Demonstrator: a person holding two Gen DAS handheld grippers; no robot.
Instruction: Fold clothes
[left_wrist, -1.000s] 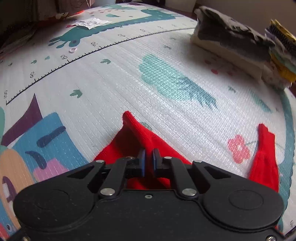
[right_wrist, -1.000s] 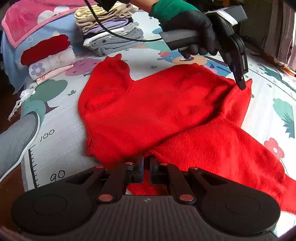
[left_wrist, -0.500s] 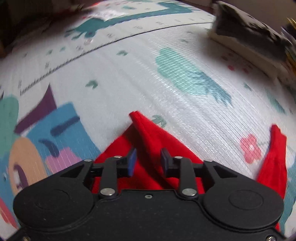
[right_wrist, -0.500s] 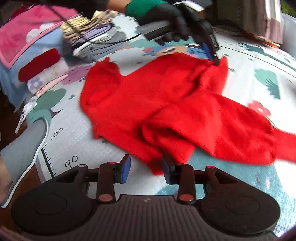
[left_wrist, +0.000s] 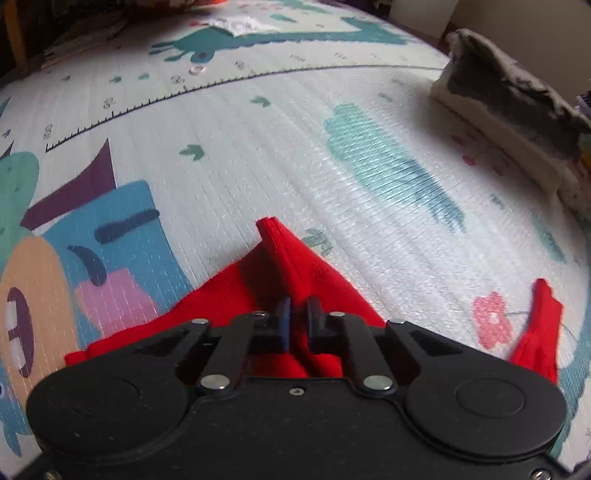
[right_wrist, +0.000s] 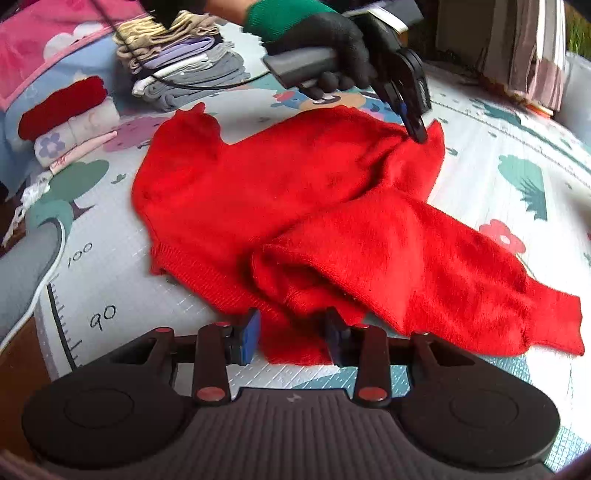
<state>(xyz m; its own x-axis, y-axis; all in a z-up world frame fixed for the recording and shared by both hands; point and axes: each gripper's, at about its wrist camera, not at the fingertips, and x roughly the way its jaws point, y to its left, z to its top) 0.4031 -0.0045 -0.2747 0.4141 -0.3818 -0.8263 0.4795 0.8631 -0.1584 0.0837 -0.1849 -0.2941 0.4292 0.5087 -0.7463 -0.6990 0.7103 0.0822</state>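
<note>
I see a quilted foam play mat (right_wrist: 122, 280), pale and glossy, printed with trees, flowers and a ruler scale. The fuzzy red knit sweater (right_wrist: 295, 206) lies rumpled at centre frame. My left gripper (left_wrist: 298, 320) has just been closing and is clenched on a raised fold of it. My right gripper (right_wrist: 291, 332) has just been opening; its jaws stand released astride the hem. Folded clothes stacks (right_wrist: 177, 70) sit upper left.

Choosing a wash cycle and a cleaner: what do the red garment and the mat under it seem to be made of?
Red garment: looks like a soft knit, maybe wool or acrylic, with a fuzzy matte nap and ribbed hem. Mat: apparently foam or plastic with a printed, slightly glossy surface embossed in a fine grid.
</note>
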